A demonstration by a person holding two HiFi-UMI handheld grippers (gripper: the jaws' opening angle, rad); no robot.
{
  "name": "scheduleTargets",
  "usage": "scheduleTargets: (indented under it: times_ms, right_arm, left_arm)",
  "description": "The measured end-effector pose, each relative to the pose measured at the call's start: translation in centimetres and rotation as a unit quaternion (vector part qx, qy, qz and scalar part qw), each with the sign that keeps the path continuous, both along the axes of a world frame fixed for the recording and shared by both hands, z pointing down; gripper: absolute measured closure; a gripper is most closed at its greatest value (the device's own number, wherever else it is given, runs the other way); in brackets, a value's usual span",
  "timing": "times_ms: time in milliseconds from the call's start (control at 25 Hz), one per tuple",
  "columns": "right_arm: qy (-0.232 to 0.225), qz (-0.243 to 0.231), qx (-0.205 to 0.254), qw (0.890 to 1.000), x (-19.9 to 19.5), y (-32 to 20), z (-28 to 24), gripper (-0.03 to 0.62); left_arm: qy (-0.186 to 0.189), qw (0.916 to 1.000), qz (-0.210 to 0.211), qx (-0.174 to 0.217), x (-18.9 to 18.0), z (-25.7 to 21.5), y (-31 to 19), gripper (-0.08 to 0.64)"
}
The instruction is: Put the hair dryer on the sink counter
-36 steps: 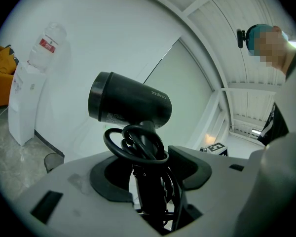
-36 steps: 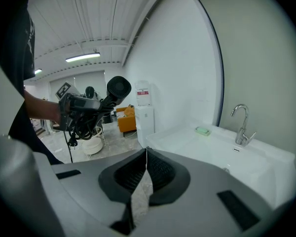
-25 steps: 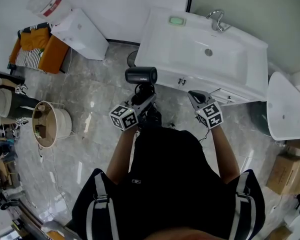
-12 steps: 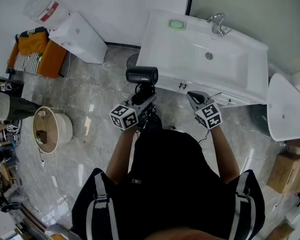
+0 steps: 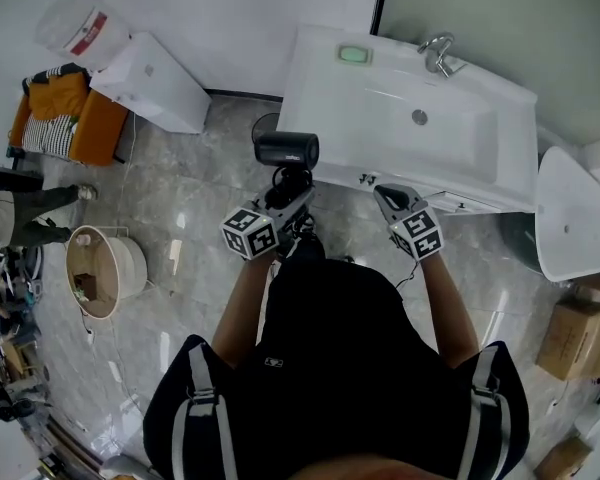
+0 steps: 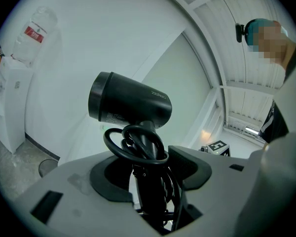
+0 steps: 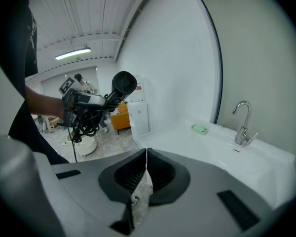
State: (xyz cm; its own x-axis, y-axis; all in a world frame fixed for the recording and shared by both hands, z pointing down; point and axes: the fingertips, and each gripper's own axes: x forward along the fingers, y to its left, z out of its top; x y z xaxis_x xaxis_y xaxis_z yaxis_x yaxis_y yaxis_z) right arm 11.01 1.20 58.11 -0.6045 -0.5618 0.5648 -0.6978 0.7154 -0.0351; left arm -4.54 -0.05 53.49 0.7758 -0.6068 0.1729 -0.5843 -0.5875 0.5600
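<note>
A black hair dryer (image 5: 286, 150) stands upright in my left gripper (image 5: 285, 190), whose jaws are shut on its handle and the coiled black cord (image 6: 138, 144). Its barrel (image 6: 128, 105) lies crosswise above the jaws. In the head view it hovers just in front of the front left edge of the white sink counter (image 5: 325, 93). My right gripper (image 5: 388, 197) is held before the counter's front edge, jaws shut and empty. In the right gripper view, the hair dryer (image 7: 122, 85) shows at the left and the counter (image 7: 187, 142) ahead.
A green soap (image 5: 354, 54) lies at the counter's back, a chrome tap (image 5: 436, 52) behind the basin (image 5: 420, 118). A white toilet (image 5: 570, 213) stands at the right. A white cabinet (image 5: 150, 80), an orange seat (image 5: 65, 118) and a round basket (image 5: 105, 268) stand on the floor at left.
The head view has shifted slightly; a person at the far left has moved away. Both grippers hold about the same place, the hair dryer still in the left.
</note>
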Motion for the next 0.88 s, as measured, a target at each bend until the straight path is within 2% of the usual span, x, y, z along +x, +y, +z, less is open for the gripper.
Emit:
scheduleTargets:
  times_ms: [400, 880]
  right_arm:
    - [0.009, 0.032, -0.008, 0.999, -1.2, -3.2, 0.4, 0.531]
    - [0.012, 0.06, -0.013, 0.998, -4.5, -7.0, 1.7, 0.531]
  left_arm:
    - [0.003, 0.9992, 0.039, -0.001, -1.1, 0.3, -5.1, 0.339]
    - [0.001, 0.9973, 0.074, -0.004, -3.7, 1.5, -10.6, 0.339]
